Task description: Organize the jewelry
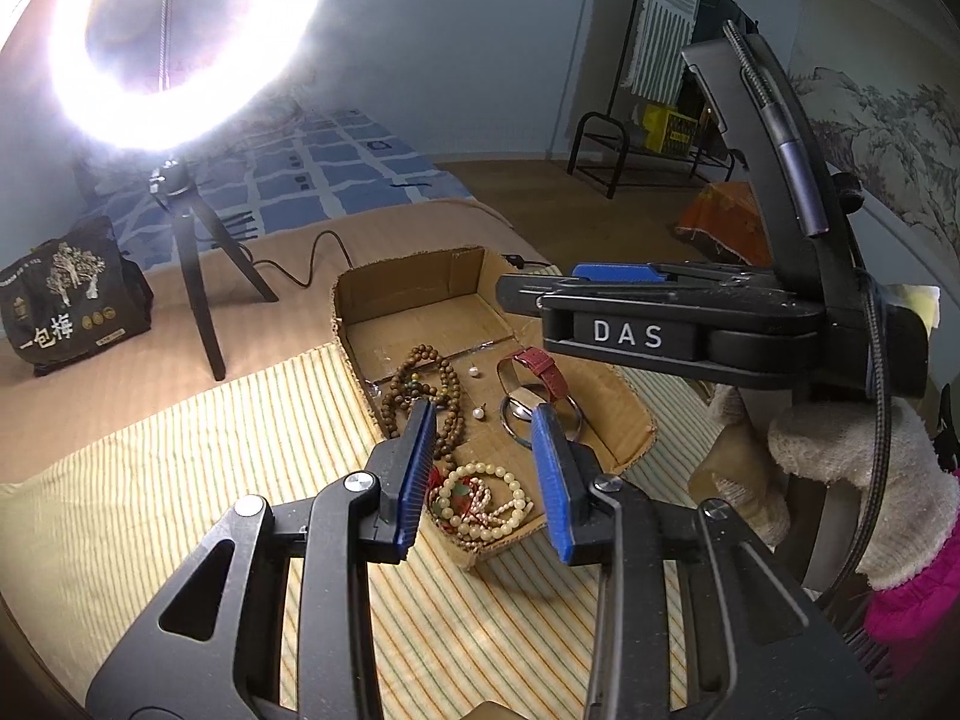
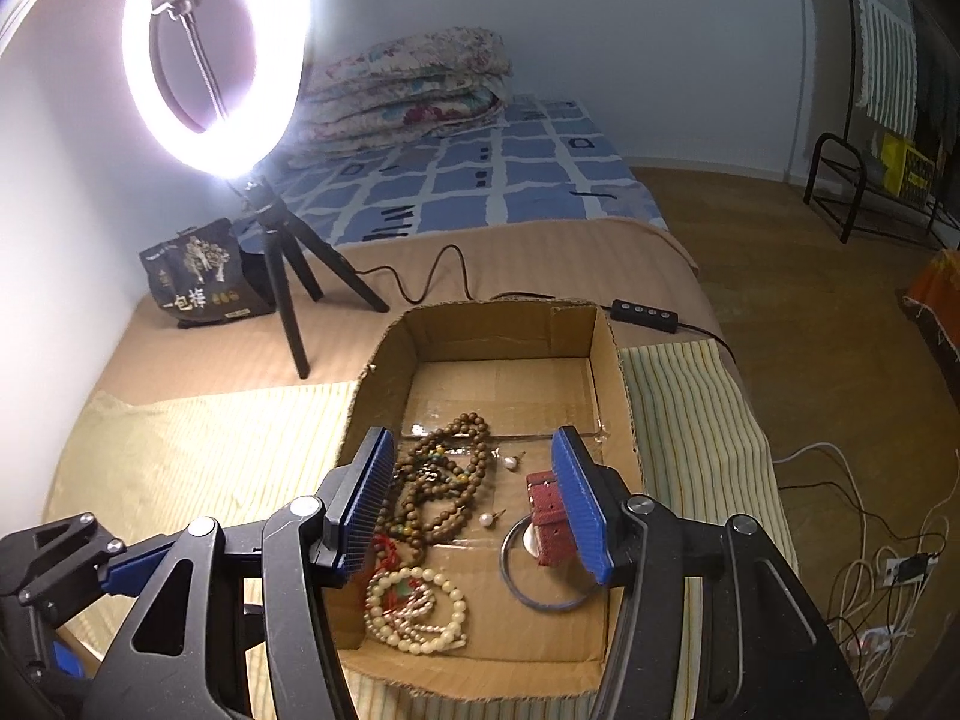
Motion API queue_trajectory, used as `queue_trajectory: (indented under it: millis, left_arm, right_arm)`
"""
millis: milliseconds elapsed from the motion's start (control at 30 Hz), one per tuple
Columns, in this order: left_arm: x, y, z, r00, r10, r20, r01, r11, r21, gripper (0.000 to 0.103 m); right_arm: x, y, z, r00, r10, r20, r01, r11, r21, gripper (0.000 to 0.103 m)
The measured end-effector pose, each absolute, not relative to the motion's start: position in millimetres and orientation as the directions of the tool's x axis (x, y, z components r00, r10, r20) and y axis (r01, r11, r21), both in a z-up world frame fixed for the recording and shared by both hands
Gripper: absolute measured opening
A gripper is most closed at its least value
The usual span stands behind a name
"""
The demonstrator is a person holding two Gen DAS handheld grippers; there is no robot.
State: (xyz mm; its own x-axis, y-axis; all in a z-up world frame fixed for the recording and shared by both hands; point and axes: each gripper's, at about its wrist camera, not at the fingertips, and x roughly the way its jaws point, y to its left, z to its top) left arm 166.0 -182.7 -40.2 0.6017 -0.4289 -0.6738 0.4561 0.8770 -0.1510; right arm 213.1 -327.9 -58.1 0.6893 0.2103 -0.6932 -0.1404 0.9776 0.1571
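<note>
A shallow cardboard box (image 2: 612, 360) lies on a striped mat and holds the jewelry. Inside are brown wooden beads (image 2: 447, 480), cream beads with red thread (image 2: 420, 606), two pearl earrings (image 2: 510, 463), a red-strap watch (image 2: 546, 510) and a metal bangle (image 2: 528, 591). My right gripper (image 2: 480, 498) is open and empty, above the box. My left gripper (image 1: 486, 468) is open and empty, above the box's near end; the box (image 1: 624, 396), brown beads (image 1: 426, 390), cream beads (image 1: 486, 504), watch (image 1: 540, 372) and bangle (image 1: 540, 420) show there. The right gripper (image 1: 528, 294) crosses the left wrist view.
A lit ring light on a black tripod (image 2: 288, 276) stands behind the box, with its cable and remote (image 2: 645, 309). A dark printed bag (image 2: 198, 276) sits at the back left. Folded quilts (image 2: 408, 78) lie on the blue checked bedding. Floor and cables (image 2: 870, 570) are right.
</note>
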Motion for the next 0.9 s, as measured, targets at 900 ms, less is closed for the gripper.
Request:
queue_trajectory:
  millis: [900]
  left_arm:
    - [82,-121,20,0.689,-0.413,-0.595,0.447,0.889,-0.099,0.042]
  right_arm:
    - [115,-285,3,0.795,0.182,-0.579,-0.19,0.981,0.048,0.071]
